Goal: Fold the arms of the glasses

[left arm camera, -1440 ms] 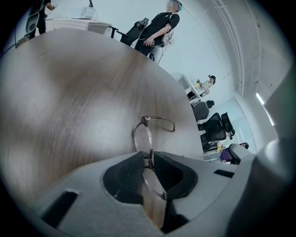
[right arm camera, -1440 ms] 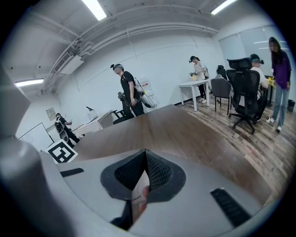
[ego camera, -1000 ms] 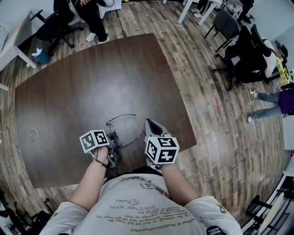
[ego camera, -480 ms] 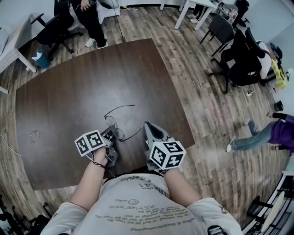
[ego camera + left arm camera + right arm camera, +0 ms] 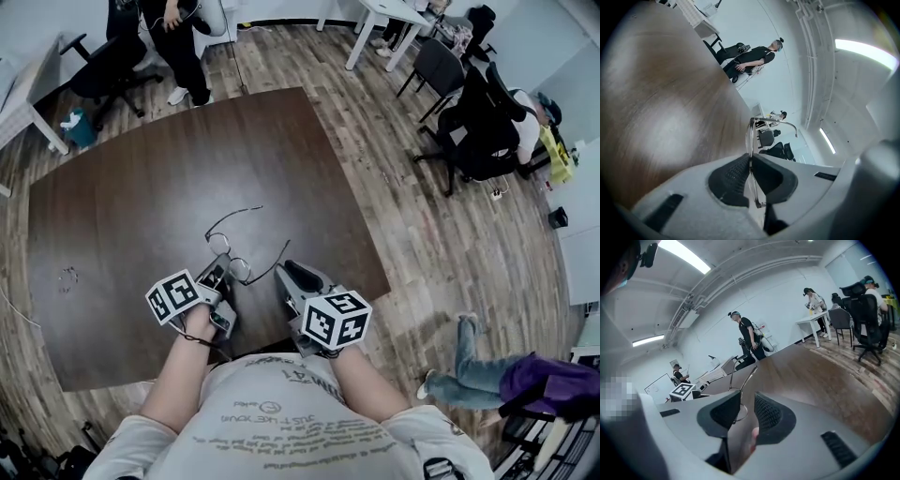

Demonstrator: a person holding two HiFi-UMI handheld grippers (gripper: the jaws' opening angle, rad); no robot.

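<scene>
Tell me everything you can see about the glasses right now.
The glasses are thin dark wire frames with two roundish clear lenses. Both arms are unfolded and spread out over the brown table. The left gripper is shut on a lens rim and holds them edge-on. The right gripper is opening its jaws; part of the frame lies between them, and the pads are off it.

Head view steeply down on table (image 5: pixel 141 187), 2 gripper views skim it closely
</scene>
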